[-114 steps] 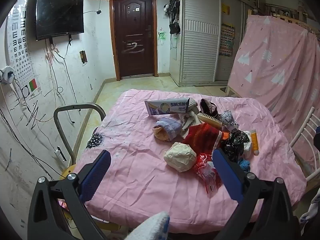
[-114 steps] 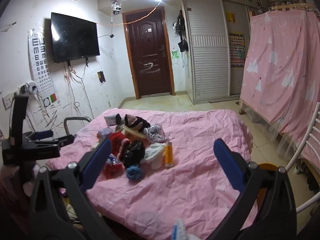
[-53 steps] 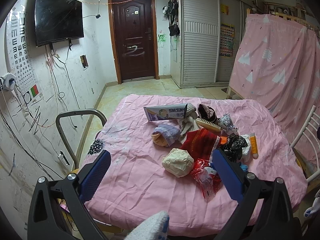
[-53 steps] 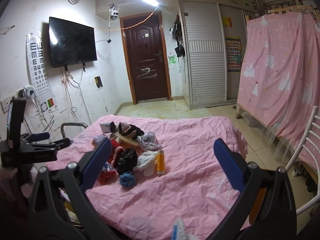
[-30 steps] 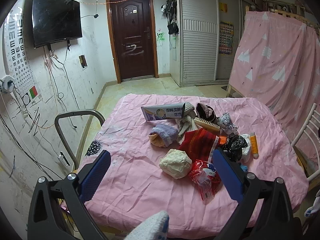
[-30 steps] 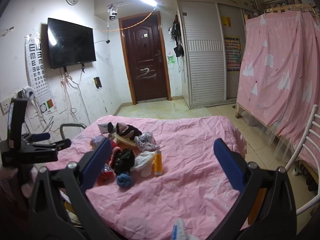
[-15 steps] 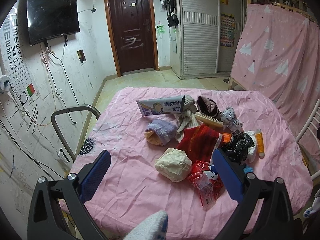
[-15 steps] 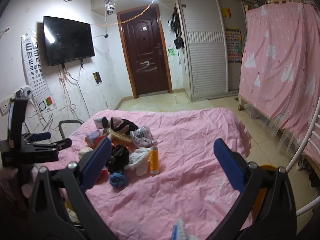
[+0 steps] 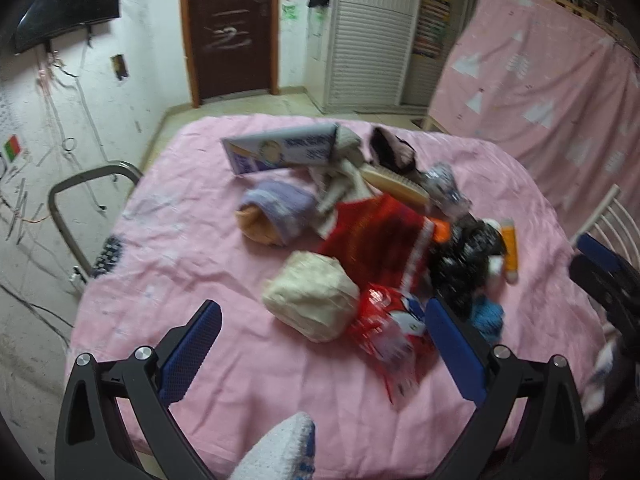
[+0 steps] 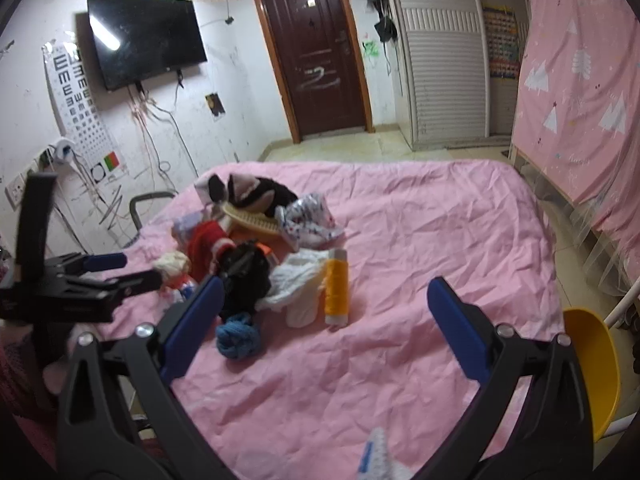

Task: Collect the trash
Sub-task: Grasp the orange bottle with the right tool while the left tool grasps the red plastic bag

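Note:
A pile of mixed items lies on a pink-covered table (image 9: 168,248). In the left wrist view it holds a crumpled cream paper ball (image 9: 312,296), a red snack wrapper (image 9: 388,332), a black plastic bag (image 9: 464,264), a red knit cloth (image 9: 376,236), a long blue-white carton (image 9: 280,152) and an orange tube (image 9: 509,248). My left gripper (image 9: 320,344) is open and empty, just short of the paper ball. My right gripper (image 10: 320,328) is open and empty above the cloth, near the black bag (image 10: 244,276), white crumpled paper (image 10: 300,280), orange tube (image 10: 336,284) and blue ball (image 10: 236,336).
A brush (image 9: 396,184), purple sock (image 9: 280,212) and dark shoe (image 10: 256,196) lie in the pile. A grey chair back (image 9: 68,204) stands left of the table. A yellow bin (image 10: 592,364) and white chair (image 9: 600,216) stand at the right. The left gripper shows in the right wrist view (image 10: 72,280).
Both grippers have tilted down and moved closer to the pile; items now look larger. Both stay open and empty.

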